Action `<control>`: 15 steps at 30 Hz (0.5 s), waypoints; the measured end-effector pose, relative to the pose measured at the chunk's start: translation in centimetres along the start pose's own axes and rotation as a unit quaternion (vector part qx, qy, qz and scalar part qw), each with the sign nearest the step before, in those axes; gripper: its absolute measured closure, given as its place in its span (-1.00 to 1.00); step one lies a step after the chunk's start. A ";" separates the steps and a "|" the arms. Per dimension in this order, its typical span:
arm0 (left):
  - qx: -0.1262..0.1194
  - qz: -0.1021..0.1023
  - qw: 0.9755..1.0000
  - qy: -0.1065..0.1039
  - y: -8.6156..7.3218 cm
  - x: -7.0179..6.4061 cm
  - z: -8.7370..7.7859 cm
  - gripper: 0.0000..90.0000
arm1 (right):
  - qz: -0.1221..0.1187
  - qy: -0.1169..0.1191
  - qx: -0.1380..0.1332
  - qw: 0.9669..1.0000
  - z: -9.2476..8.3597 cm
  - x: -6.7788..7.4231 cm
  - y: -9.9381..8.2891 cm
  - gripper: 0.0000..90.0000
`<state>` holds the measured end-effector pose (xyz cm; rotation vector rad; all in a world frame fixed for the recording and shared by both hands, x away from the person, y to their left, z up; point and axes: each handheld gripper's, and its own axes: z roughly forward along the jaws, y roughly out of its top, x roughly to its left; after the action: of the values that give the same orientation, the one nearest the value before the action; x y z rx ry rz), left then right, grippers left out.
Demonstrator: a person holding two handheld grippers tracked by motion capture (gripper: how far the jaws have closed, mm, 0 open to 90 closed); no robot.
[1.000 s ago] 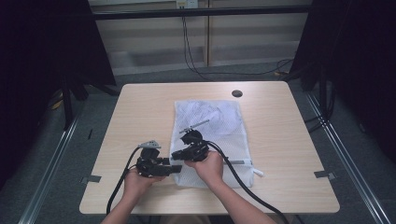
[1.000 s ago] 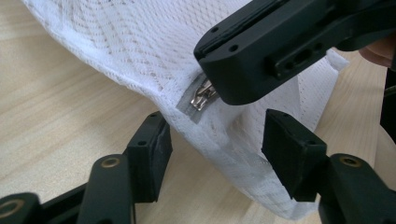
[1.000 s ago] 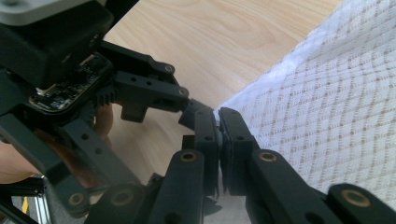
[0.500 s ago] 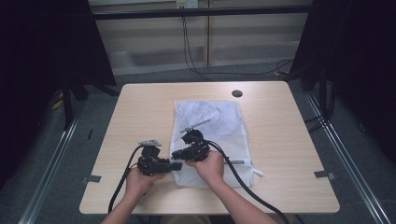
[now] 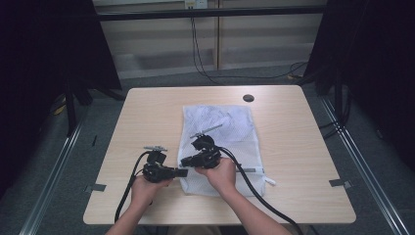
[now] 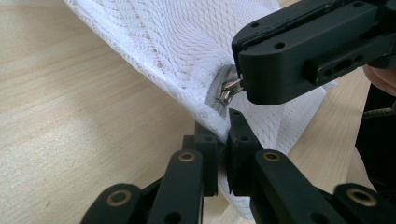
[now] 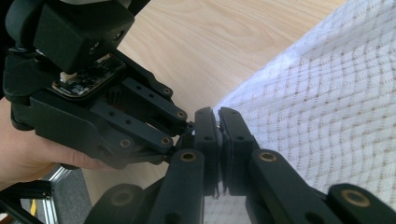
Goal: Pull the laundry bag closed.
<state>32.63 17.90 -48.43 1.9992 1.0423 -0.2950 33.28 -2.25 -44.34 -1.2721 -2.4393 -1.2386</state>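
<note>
The white mesh bag, soft and netted, lies clamped at its edge where we just closed our left gripper, our right gripper pinching its metal zipper pull

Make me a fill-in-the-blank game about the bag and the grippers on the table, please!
1. The white mesh bag lies on a ____ table.
2. The left hand-held gripper, whose jaws have just been closing, pinches the bag's ____.
3. The right hand-held gripper is shut on the bag's metal ____ pull.
4. A small dark round ____ sits in the tabletop near the far edge.

Missing words: wooden; edge; zipper; hole
</note>
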 end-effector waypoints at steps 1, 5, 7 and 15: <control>-0.002 -0.004 1.000 0.003 0.0 0.0 0.0 0.91 | 0.003 0.000 0.001 1.000 0.0 0.0 0.0 0.93; 0.003 -0.007 1.000 0.000 0.1 0.0 -0.1 0.93 | 0.005 0.002 0.003 1.000 -0.2 -0.1 -0.1 0.93; 0.006 -0.011 1.000 -0.003 0.1 0.1 -0.1 0.94 | 0.007 0.003 0.003 1.000 -0.2 -0.1 -0.1 0.93; 0.004 -0.014 1.000 -0.002 0.1 0.2 -0.3 0.95 | 0.015 0.007 0.002 1.000 -0.5 -0.7 -0.5 0.93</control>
<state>32.81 18.23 -48.26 1.9920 1.0684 -0.3199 33.22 -3.21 -44.66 -1.2897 -2.4017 -1.2291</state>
